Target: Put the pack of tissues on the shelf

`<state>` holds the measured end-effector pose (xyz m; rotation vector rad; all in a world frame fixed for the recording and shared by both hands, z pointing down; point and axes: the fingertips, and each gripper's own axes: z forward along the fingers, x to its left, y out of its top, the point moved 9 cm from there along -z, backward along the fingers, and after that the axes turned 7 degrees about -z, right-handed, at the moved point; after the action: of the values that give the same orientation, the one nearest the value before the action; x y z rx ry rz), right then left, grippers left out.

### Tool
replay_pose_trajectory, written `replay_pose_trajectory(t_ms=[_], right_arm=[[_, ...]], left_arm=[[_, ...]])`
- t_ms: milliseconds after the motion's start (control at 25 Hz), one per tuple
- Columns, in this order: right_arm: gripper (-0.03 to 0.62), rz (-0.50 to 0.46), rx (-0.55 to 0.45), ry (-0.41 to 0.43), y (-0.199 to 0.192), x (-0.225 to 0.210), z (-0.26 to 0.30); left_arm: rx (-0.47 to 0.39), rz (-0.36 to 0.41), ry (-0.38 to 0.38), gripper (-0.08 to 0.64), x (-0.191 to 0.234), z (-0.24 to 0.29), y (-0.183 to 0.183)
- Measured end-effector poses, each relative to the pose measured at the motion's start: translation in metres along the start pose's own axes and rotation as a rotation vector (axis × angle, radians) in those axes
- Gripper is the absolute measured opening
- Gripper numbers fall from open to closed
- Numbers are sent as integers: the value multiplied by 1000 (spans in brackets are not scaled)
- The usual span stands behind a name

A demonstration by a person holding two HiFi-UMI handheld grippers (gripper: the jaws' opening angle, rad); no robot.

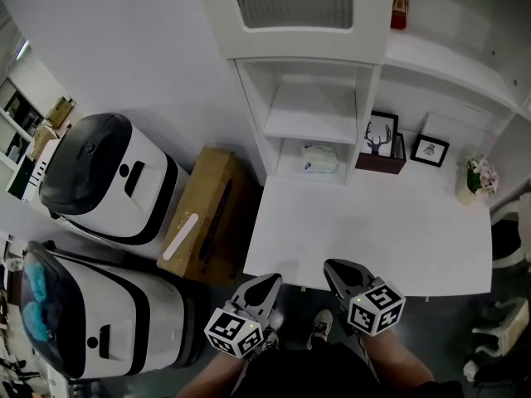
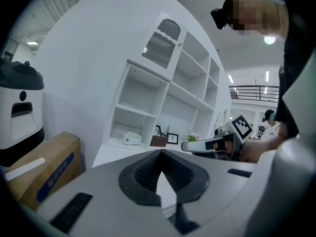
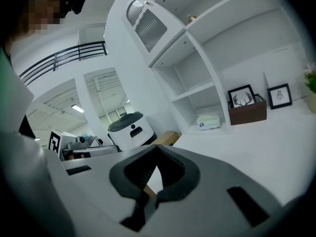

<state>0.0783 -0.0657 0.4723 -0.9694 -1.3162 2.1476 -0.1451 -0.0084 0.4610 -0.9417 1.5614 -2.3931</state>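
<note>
Shelf [image 1: 289, 169] holds pack of tissues [image 1: 319, 158] near framed pictures [image 1: 381, 133], flowers [image 1: 479, 173].

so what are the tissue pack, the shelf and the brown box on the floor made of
Tissue pack: probably soft plastic film, whitish, with a rounded, pillowy shape.
Shelf: smooth matte white panels, likely painted or laminated board; the look doesn't settle which.
Box: plain brown cardboard, matte, with flat tan faces and folded edges.
</note>
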Motion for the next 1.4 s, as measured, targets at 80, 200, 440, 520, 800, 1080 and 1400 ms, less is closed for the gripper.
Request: replay_pose_trajectory(t_ms=[80,200,440,520,800,1080,1400], right_arm=[[5,6,-3,-21,-3,14,1],[5,16,-11,-55,-7,33,2],[5,27,-16,-119,-19,71,-3],[4,30,-21,-140,-22,82,-5],[5,37,-40,-201,-35,119,-12],[5,60,-60,-235,-49,149,-15],[4,86,-47,-250,-74,174,-10]], left_arm=[[1,-5,-23,5,6,-11,0],[0,-7,-57,5,15,-25,1],[0,-13,-118,5,26,-47,3],[2,-15,-133,5,30,-56,2],[13,-18,-187,5,41,-83,-2],[43,-7,-234,5,44,-105,-9],[61,-18,-258,5,55,-126,-24]])
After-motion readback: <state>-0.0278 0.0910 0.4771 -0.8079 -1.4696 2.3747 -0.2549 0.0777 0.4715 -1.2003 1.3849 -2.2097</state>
